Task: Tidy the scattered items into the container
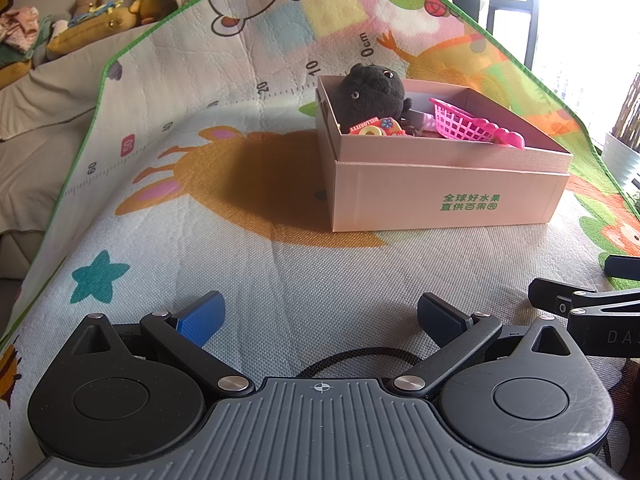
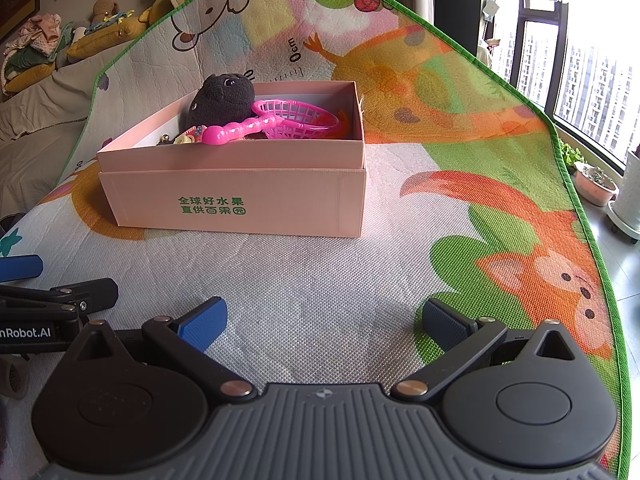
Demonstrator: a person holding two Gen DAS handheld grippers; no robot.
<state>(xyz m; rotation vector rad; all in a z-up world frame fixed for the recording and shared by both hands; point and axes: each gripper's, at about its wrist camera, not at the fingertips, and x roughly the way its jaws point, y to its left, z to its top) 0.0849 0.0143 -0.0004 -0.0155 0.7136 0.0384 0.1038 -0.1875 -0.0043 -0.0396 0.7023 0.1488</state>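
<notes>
Left gripper (image 1: 320, 316) and right gripper (image 2: 324, 318): jaws apart, empty, above the play mat (image 2: 320, 280). The pink box (image 2: 240, 196) holds black plush (image 2: 224, 98) and pink net (image 2: 296, 120).

Daylight floods in from the window (image 2: 580, 80) at the upper right of both views; in the left wrist view it blows out to white glare. The cardboard box (image 1: 440, 196) throws a soft shadow leftward across the play mat (image 1: 280, 292). Focus is sharp throughout. Fisheye distortion bows the mat's edges.
</notes>
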